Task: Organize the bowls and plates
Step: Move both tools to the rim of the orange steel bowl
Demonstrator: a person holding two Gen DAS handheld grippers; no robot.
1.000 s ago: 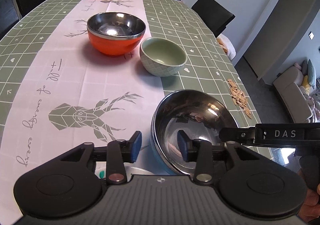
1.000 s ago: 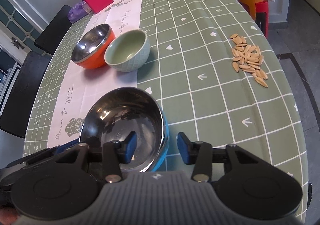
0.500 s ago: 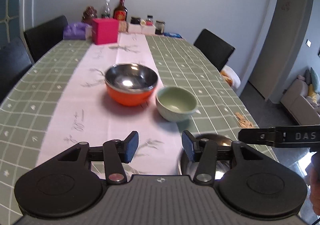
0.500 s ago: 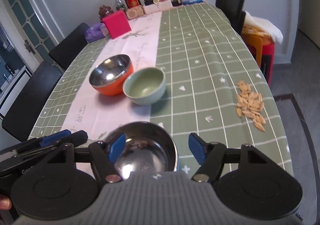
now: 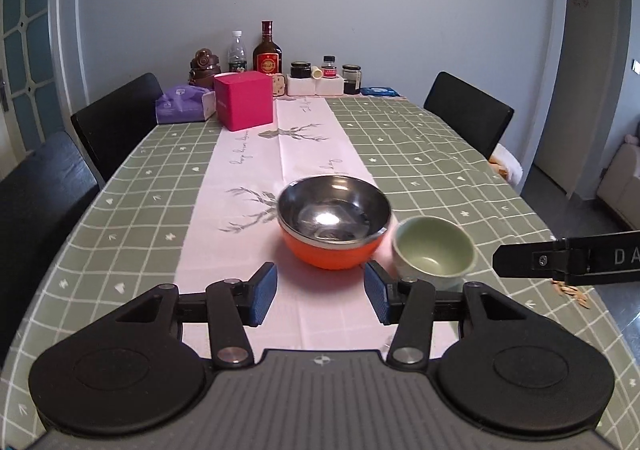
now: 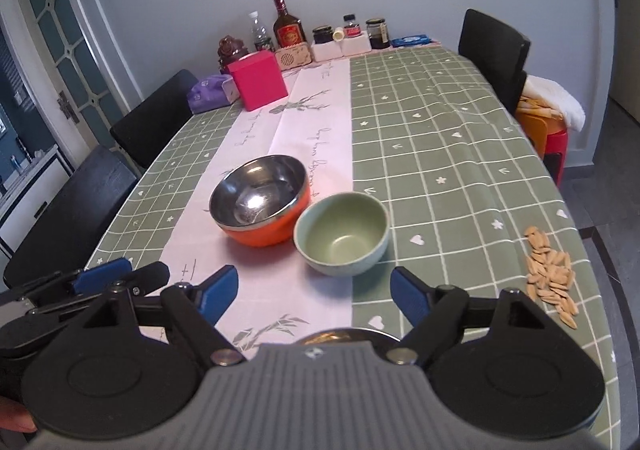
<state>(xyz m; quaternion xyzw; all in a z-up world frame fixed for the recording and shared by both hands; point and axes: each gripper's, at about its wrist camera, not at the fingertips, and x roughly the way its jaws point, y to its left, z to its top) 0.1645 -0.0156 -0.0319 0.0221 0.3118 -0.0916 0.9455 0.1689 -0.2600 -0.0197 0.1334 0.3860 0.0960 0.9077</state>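
Note:
An orange bowl with a steel inside stands on the pink runner. A pale green bowl touches it on the right. My left gripper hovers short of both, its jaws opening with nothing between them. In the right wrist view the same orange bowl and green bowl lie ahead of my right gripper, which is wide open and empty. Just a sliver of a steel bowl's rim shows under it. The left gripper's fingers appear at lower left.
A pile of seeds lies near the table's right edge. At the far end stand a pink box, a purple tissue pack, bottles and jars. Black chairs line both sides.
Both grippers let go of the steel bowl, opened wider, rose and tilted up. That bowl dropped out of the left view; the orange and green bowls now sit just ahead.

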